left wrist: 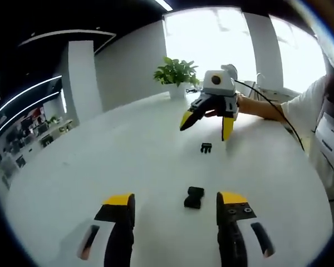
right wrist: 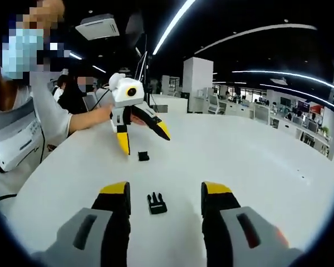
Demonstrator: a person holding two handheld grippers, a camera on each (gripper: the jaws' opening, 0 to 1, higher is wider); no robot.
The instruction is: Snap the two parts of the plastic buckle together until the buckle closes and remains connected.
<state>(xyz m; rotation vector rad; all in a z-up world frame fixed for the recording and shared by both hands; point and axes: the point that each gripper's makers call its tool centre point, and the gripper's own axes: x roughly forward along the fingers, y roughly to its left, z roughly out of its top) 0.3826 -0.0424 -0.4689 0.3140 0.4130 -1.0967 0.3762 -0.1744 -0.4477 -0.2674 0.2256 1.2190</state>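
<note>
Two black buckle parts lie apart on the white table [left wrist: 100, 161]. The socket half [left wrist: 193, 197] rests between my left gripper's [left wrist: 176, 198] open yellow-tipped jaws, touching neither. Farther on, the pronged half [left wrist: 206, 148] lies just below my right gripper [left wrist: 207, 123], which hangs open over the table. In the right gripper view the pronged half [right wrist: 156, 203] sits between my right gripper's [right wrist: 166, 189] open jaws. Beyond it, the socket half [right wrist: 143, 156] lies under the open left gripper [right wrist: 143, 139].
A person in a white shirt [left wrist: 323, 128] [right wrist: 22, 122] stands at the table's edge holding both grippers. A potted plant [left wrist: 177, 72] stands at the far end of the table. Another person [right wrist: 75, 94] sits behind. Office desks [right wrist: 278, 117] line the background.
</note>
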